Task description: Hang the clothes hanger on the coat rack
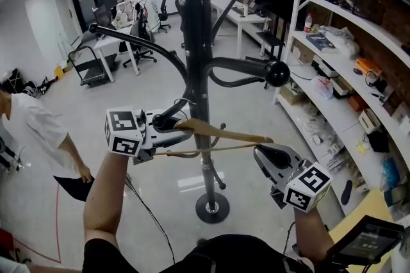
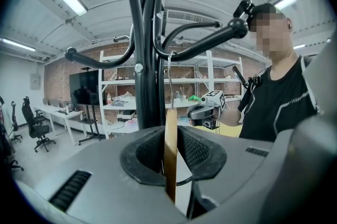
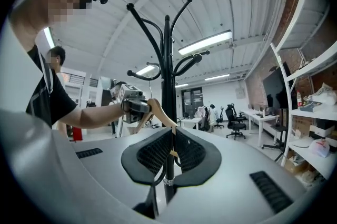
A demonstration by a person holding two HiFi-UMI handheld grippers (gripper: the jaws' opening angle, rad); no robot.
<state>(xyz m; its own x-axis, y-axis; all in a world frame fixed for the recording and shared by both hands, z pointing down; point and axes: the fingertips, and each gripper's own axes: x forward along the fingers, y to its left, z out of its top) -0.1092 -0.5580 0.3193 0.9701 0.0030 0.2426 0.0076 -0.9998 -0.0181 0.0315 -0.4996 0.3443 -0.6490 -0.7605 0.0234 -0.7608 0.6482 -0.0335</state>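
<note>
Two hand-held grippers were set at opposite ends of the wooden hanger [image 1: 234,134], which was held roughly level across the black pole of the coat rack [image 1: 202,73], below the rack's curved arms. The left gripper [image 1: 170,129] was closed on one shoulder end. In the left gripper view the wooden hanger [image 2: 170,154] was seen edge-on, upright between the two pads and pinched by them, the jaws being kept only as far apart as the wood was thick. Beyond the wood the metal hook [image 2: 169,81] was seen rising just beside the coat rack [image 2: 147,86], with its curved top close under a knobbed arm [image 2: 210,39] — whether hook and arm touched could not be made out.

The right gripper [image 1: 264,151] was closed on the opposite tip. In the right gripper view a small tan end of the wood was lodged in the narrow gap between the pads. From there the wooden hanger [image 3: 155,112] was seen running up and to the left towards the left gripper [image 3: 131,104], with the coat rack [image 3: 167,75] standing straight behind it. The right gripper [image 2: 202,112] was also caught in the left gripper view, well beyond the pinched wood.

White shelving [image 1: 359,54] loaded with boxes was ranged along the brick wall on the right, and a person in a white shirt [image 1: 32,131] was seen at the left edge of the head view — well apart from the rack.
</note>
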